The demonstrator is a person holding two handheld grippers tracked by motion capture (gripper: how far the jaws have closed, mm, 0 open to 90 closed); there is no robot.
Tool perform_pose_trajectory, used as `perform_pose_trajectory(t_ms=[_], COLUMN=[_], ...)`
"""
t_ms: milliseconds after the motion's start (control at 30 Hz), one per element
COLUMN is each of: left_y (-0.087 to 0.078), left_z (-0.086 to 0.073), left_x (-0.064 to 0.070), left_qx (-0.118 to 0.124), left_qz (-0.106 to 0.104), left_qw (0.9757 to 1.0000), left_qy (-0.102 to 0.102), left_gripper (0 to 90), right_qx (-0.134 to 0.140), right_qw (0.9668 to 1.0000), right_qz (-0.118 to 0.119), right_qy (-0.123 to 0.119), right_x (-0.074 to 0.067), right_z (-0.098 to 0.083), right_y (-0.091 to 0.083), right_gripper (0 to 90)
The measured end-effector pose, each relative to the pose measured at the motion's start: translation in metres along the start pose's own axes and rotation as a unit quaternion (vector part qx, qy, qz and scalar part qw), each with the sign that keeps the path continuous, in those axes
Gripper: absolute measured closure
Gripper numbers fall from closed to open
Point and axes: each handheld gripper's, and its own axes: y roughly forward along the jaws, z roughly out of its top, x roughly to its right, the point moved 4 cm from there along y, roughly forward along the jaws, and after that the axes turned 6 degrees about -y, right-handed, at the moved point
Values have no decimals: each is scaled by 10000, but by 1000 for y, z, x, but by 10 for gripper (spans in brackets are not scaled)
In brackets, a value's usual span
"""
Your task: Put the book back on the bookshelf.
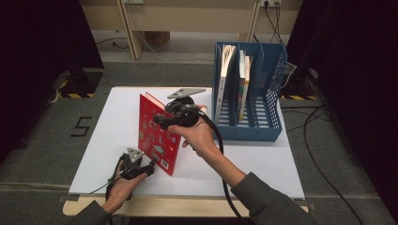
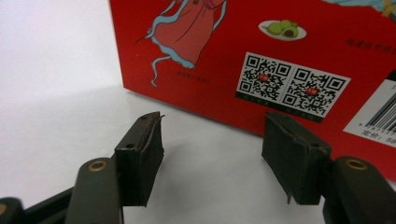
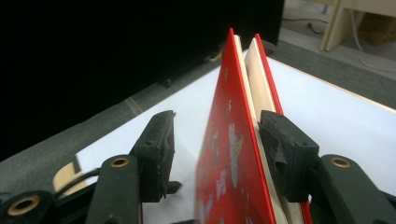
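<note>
Standing book: one red hardback book (image 1: 158, 135) stands upright on its lower edge on the white table (image 1: 263, 164), left of centre, its printed cover facing the near left.
Book cover: red, with small cartoon figures, two QR codes (image 2: 290, 87) and a barcode near the bottom corner; cream pages show between the covers in the right gripper view.
Left gripper: the left gripper (image 1: 151, 167) lies low at the near left, jaws spread, nothing between them; in the left gripper view both pads (image 2: 149, 156) stand just short of the book's bottom edge, apart from it.
Right gripper: the right gripper (image 1: 162, 118) straddles the book's top right edge; one pad (image 3: 284, 151) sits against the back cover, the other stands off the front cover with a gap, so the book is between the jaws but not squeezed from both sides.
Open room, left: bare table left of and behind the book, up to the table's far left corner.
Open room, right: a clear strip between the book and the blue file rack (image 1: 270, 96), and bare table in front of the rack.
Rack: at the table's far right edge, three slots; two hold thin books (image 1: 228, 61), the rightmost looks vacant.
Count: two grippers, one red book, one rack, two shelved books.
</note>
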Motion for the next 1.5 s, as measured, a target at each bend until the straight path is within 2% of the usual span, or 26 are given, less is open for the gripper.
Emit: perform_pose_trajectory(t_ms=[67, 133, 167, 200, 267, 333, 400, 533, 600, 667, 700, 767, 900, 1000, 1067, 1100, 1167, 1333, 1400, 1433, 1500], left_y=[3, 6, 7, 6, 5, 2, -1, -6, -10, -14, -16, -18, -19, -19, -20, -20, -20, -21, -21, -21, -22], left_z=[2, 3, 3, 3, 3, 4, 6, 6, 10, 12, 13, 15, 16, 17, 17, 17, 17, 18, 18, 18, 18], left_x=[3, 7, 9, 11, 11, 10, 7, 5, 2, -1, -2, -4, -4, -5, -6, -6, -5, -5, -5, -5, -5], left_qx=[-48, -73, -61, -55, -1, 83, 141, 256, 415, 577, 629, 686, 783, 829, 843, 851, 858, 923, 940, 948, 961], left_qz=[-69, -203, -242, -247, -273, -282, -235, -223, -183, -99, -88, -44, -25, -6, 12, 14, 29, 53, 64, 57, 75], left_qw=[9999, 9996, 9996, 9996, 9995, 9993, 9994, 9991, 9985, 9979, 9975, 9970, 9963, 9959, 9958, 9957, 9957, 9952, 9950, 9949, 9948], left_qy=[-69, -161, -158, -107, -136, -234, -220, -252, -308, -292, -325, -344, -359, -363, -363, -354, -345, -309, -326, -338, -329], left_gripper=[355, 302, 275, 275, 271, 258, 256, 255, 255, 255, 255, 255, 256, 256, 257, 256, 256, 256, 256, 253, 254], right_qx=[17, 1, -3, -3, -22, -30, 9, 8, 30, 34, 58, 77, 149, 293, 259, 227, 157, 312, 285, 232, -76], right_qw=[9998, 9993, 9984, 9984, 9976, 9970, 9971, 9968, 9968, 9960, 9964, 9954, 9956, 9950, 9951, 9948, 9953, 9950, 9947, 9937, 9881], right_qz=[98, 247, 362, 362, 394, 406, 492, 499, 515, 520, 485, 466, 404, 304, 364, 330, 322, 200, 162, 30, -329], right_qy=[-162, -281, -437, -437, -564, -662, -578, -631, -613, -720, -694, -830, -838, -905, -887, -940, -901, -924, -972, -1099, -1502], right_x=[-10, -21, -30, -30, -37, -39, -39, -39, -39, -40, -41, -42, -40, -38, -38, -38, -39, -34, -34, -32, -31], right_z=[4, 6, 6, 6, 5, 4, 4, 3, 3, 3, 3, 2, 3, 6, 6, 6, 4, 7, 7, 6, 0], right_y=[0, 0, 0, 0, -2, -2, -2, -3, -3, -3, -3, -3, -4, -8, -11, -12, -13, -17, -19, -19, -16], right_gripper=[488, 504, 505, 505, 511, 511, 500, 498, 479, 471, 467, 467, 449, 437, 443, 452, 449, 437, 429, 414, 432])
